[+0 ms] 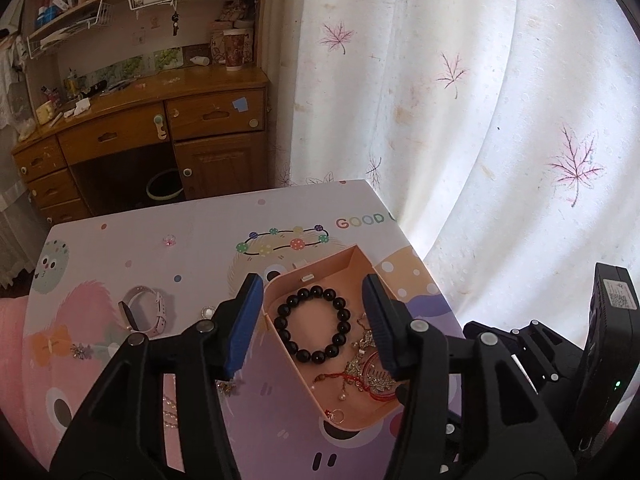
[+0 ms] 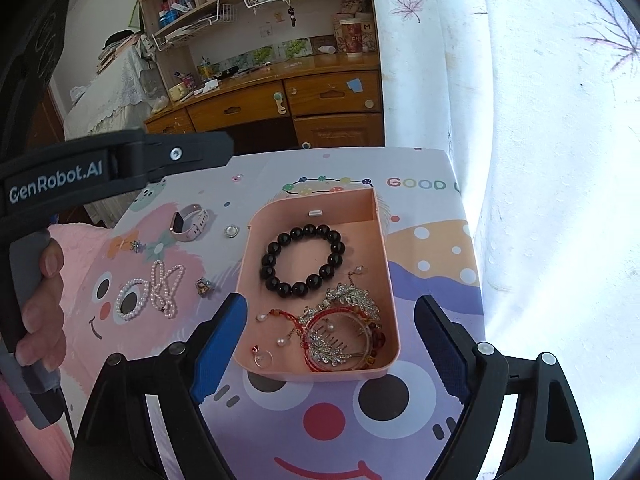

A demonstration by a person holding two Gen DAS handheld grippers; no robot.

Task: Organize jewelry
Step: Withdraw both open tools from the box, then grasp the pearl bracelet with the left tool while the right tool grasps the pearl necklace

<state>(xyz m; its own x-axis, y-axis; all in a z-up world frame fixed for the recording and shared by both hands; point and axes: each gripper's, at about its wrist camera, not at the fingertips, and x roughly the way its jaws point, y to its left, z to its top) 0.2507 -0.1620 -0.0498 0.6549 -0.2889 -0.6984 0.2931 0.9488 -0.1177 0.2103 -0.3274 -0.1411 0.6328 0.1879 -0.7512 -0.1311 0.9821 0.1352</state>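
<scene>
While both grippers, left [image 1: 312,320] and right [image 2: 332,348], hover with fingers apart and empty, a black bracelet [image 2: 303,261] lies inside the pink box [image 2: 384,240].

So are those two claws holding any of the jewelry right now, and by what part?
No, nothing is held. The left gripper and the right gripper both hang open above the pink tray; the black bead bracelet lies loose inside it.

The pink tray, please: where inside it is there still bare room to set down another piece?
The pink tray is bare along its far wall, between the white clasp and the black bead bracelet, and inside that bracelet's ring. The near half is crowded with the rhinestone leaf pieces, the red cord bracelets and a small ring.
</scene>
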